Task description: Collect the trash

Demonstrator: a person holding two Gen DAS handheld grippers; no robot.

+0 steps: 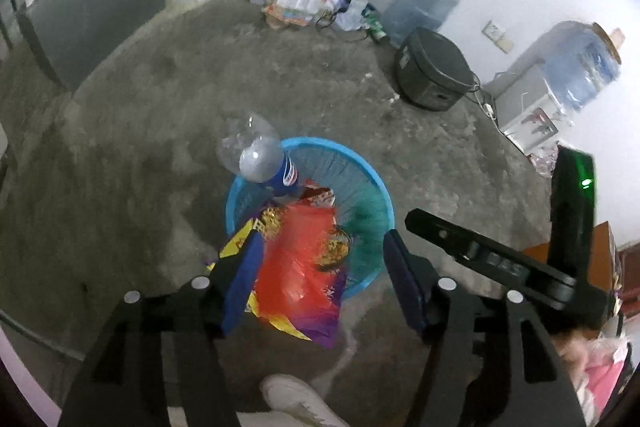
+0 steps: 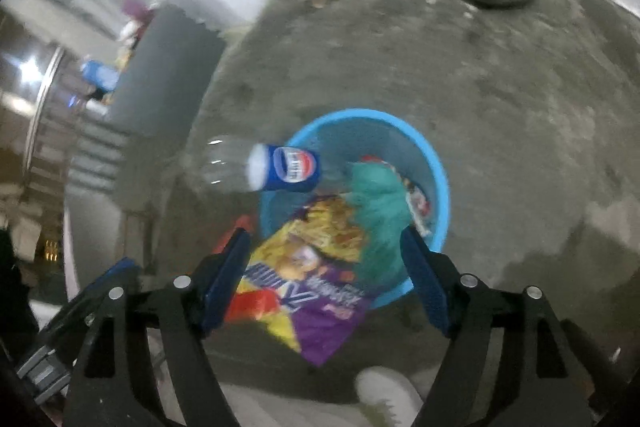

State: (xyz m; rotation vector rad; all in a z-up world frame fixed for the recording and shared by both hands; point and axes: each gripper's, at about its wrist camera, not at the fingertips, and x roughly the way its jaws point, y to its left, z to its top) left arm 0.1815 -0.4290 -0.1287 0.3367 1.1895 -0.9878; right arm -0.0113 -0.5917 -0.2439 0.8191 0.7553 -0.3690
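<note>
Above concrete floor (image 1: 160,131), both spread claws, left (image 1: 316,283) and right (image 2: 326,279), tilt down over blue basket (image 1: 372,179).

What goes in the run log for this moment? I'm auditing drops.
left gripper: open | right gripper: open | snack bag: over bin rim | bottle: tipping into blue bin

Basket (image 1: 376,183): on the floor (image 1: 160,147), mid-room.
Bottle (image 1: 260,159): above the basket's left rim, tilted.
Snack bag (image 1: 300,267): over the basket's near rim, between the left gripper's (image 1: 320,279) fingers.
Cooker (image 1: 434,71): beyond the basket, right, near the wall.
Shoe (image 1: 296,403): nearest edge.
</note>
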